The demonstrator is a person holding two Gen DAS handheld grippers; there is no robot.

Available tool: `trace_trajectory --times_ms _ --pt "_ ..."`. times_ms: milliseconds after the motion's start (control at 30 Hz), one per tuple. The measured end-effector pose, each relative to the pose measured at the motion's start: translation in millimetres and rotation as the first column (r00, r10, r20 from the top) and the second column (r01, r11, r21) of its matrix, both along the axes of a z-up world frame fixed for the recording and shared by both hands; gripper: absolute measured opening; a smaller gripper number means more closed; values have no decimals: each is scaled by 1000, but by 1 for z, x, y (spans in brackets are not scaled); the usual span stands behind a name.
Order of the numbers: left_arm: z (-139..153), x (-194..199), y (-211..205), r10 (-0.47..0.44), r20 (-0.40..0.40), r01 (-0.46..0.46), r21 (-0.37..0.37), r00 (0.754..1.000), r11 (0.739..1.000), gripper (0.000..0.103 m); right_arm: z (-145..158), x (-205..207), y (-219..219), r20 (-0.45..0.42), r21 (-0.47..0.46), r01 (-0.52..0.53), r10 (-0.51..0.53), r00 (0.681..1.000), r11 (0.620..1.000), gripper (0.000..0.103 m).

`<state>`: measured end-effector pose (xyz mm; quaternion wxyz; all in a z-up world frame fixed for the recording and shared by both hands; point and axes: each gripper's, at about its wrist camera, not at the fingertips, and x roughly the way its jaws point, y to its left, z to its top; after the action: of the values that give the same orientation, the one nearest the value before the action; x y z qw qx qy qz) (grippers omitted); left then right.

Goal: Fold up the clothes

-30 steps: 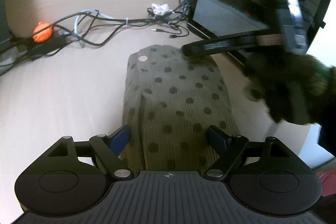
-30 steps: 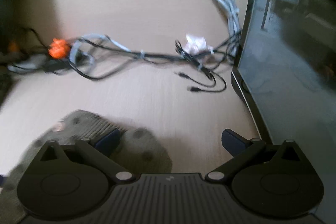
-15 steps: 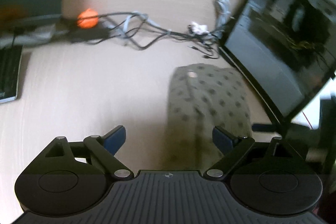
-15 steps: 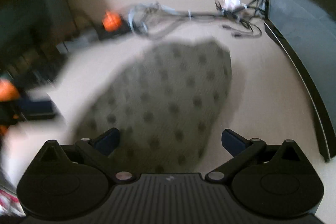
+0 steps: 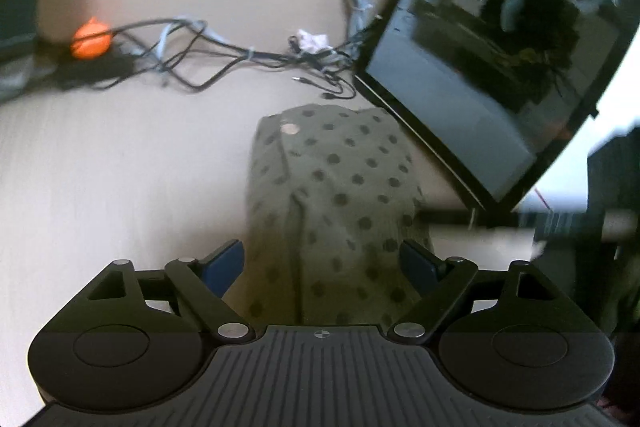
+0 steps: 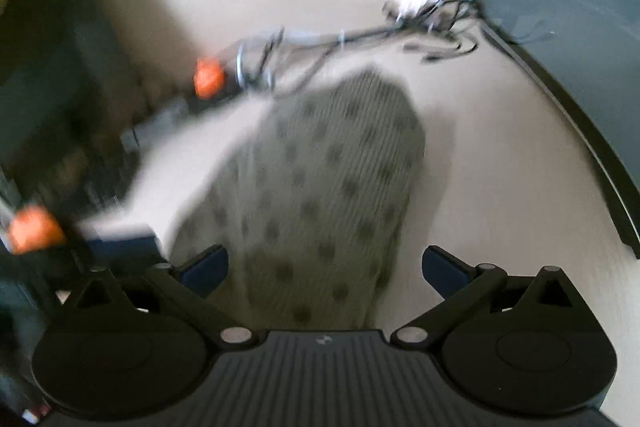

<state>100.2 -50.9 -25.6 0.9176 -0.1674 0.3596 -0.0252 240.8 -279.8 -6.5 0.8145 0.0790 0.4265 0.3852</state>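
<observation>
- Now my left gripper (image 5: 322, 261) is closing, jaws wide, the folded dotted cloth (image 5: 336, 203) between them, not pressed;
- my right gripper (image 6: 324, 265) stands open over the cloth, gripping nothing.

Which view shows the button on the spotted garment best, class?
The left wrist view. It is fairly sharp there, and the pale button shows at the far end of the garment, near the monitor. The right wrist view is blurred by motion: the garment and its spots show, but no button can be made out.
</observation>
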Motion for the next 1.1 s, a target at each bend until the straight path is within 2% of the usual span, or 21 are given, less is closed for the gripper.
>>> trace_trajectory --times_ms 67,133,167,200,233,300,367,433,500,567,700,733,833,900,933,1000,1033,1100 --pt "-4 9 -9 -17 -15 17 30 1000 999 77 2 15 1 -6 32 37 -37 999 999 103" --pt "-8 14 -20 -31 -29 32 59 999 998 77 -4 29 12 -14 29 43 -43 999 999 102" --pt "-8 15 -26 -49 -26 51 82 998 995 77 -8 35 20 -44 32 39 -37 998 999 91" --pt "-6 14 -30 -66 -22 68 90 998 994 77 -10 41 26 -95 67 22 -15 995 998 87" --pt "-3 13 -34 -82 -19 84 97 996 992 76 -8 42 30 -116 109 14 -1 993 994 87" --pt "-1 12 -36 -96 -20 97 84 995 992 74 -3 40 31 -88 142 -14 27 996 990 87" --pt "-1 10 -39 -113 -10 113 74 994 991 69 -9 45 32 -96 103 -9 19 995 995 86" --pt "1 9 -42 -134 -2 133 69 991 989 68 -26 52 32 -138 34 5 0 990 999 84" --pt "-1 11 -46 -155 -12 156 78 988 985 69 -36 53 29 -173 30 -3 8 985 1000 84" --pt "-7 13 -49 -174 -35 176 81 984 981 76 -32 51 30 -154 31 -23 28 988 999 84" --pt "0 8 -44 -206 -27 207 41 978 978 78 -20 48 34 -74 -15 -69 68 995 997 84" --pt "6 5 -37 -204 -4 205 1 979 979 78 -17 47 35 -58 -29 -77 75 995 997 84" --pt "20 4 -15 -126 55 129 -76 991 989 85 -14 44 28 -56 -27 -86 84 995 996 84" --pt "18 14 -4 -39 33 42 -78 999 996 85 -14 44 22 -74 -9 -76 75 994 997 84" --pt "13 21 -1 -8 12 9 -82 1000 997 84 -15 43 19 -82 -1 -68 67 994 998 84" --pt "0 35 3 37 -42 -41 -107 998 993 68 -14 44 11 -96 16 -50 51 994 999 84" --pt "-2 37 0 31 -48 -37 -117 998 992 58 -14 44 9 -101 22 -42 44 994 999 84" --pt "-2 39 -9 -3 -35 -1 -108 999 994 58 -14 45 2 -114 39 -30 34 993 999 84"
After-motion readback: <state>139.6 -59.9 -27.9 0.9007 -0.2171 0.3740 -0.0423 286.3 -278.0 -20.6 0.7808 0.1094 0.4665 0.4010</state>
